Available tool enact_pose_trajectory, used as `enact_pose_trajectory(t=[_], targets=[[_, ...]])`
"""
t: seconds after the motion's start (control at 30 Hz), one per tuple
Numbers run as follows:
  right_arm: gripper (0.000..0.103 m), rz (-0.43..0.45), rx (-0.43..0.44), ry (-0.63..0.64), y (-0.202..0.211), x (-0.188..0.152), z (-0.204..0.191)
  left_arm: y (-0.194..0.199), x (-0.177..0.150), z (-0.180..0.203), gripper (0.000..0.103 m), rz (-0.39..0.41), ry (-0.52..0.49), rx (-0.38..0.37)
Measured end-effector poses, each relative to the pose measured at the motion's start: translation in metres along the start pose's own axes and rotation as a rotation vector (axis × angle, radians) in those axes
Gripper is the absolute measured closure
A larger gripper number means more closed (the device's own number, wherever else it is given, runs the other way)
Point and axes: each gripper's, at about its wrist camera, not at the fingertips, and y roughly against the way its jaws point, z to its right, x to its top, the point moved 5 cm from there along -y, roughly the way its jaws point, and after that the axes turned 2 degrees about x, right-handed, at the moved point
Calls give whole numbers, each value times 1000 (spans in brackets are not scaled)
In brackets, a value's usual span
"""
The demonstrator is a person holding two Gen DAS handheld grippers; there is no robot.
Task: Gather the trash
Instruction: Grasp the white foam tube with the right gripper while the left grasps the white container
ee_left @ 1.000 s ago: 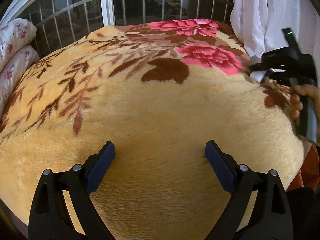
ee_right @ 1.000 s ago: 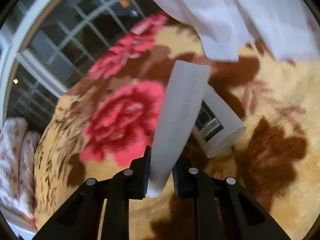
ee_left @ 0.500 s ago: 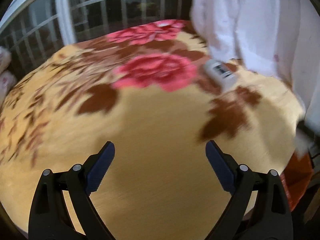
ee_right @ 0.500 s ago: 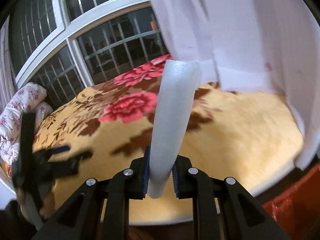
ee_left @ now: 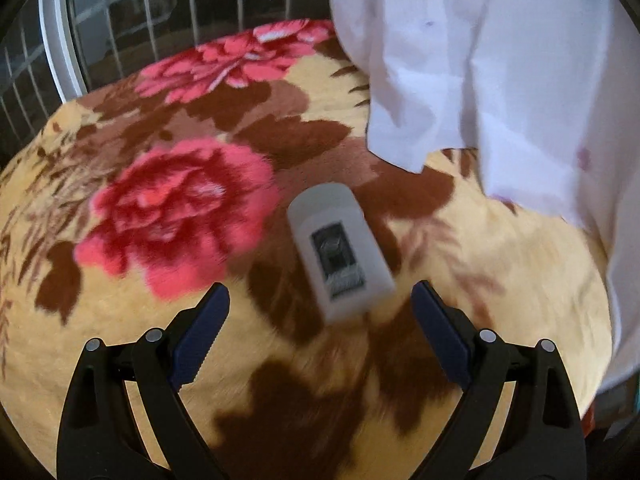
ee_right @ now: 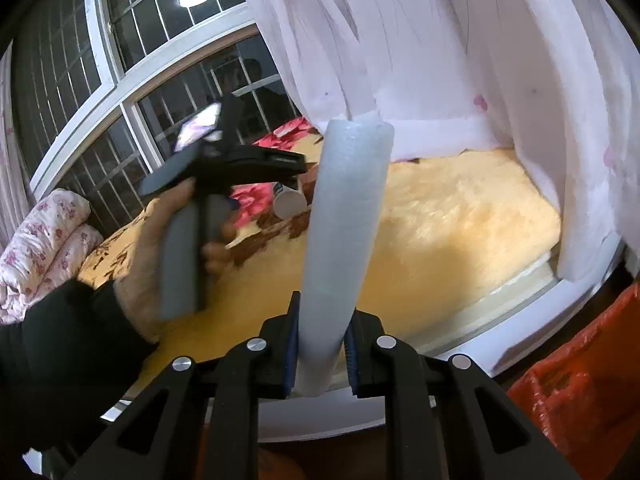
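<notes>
Trash counts two: a pale plastic cup with a dark label [ee_left: 340,248] lying on the yellow flowered plush blanket [ee_left: 500,264], straddled loosely by the wide-open left gripper [ee_left: 320,312]; the right gripper [ee_right: 319,354] clamps a white foam roll [ee_right: 344,224] beyond the blanket's near edge. Next: pinch the cup, likely bag both in the orange sack [ee_right: 580,392].

Left claw [ee_left: 320,312]: two matte black plastic arms with triangular cut-outs, each bearing a pair of round silver screw heads, tipped with dark blue fingers [ee_left: 200,332] ribbed along the inner face. Right claw [ee_right: 319,354]: same black frame, four silver screws across the top, blue ribbed pads inside. Left hand [ee_right: 160,236] emerges from a black sleeve [ee_right: 60,344]; the unit in it shows a grey handle and black body.
</notes>
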Motion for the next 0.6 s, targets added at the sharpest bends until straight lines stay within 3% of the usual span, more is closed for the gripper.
enact_pose_trajectory(t=[0.2,0.27,0.3,0.37,0.6], targets=[[84,-6,25,15,-3,-2,-3,-50,19,10,14,-95,75,34],[84,-10,31,19,-5,-4,-7,-64,21,9,30,-132,79,61],[84,-11,33,20,-5,-4,-9,-66,21,8,31,-128,74,75],[84,-4,37,17,-5,-3,-11,-61,20,13,53,-95,42,68],[84,-12,31,18,-7,-3,-16,-31,7,18,56,-18,-44,8]])
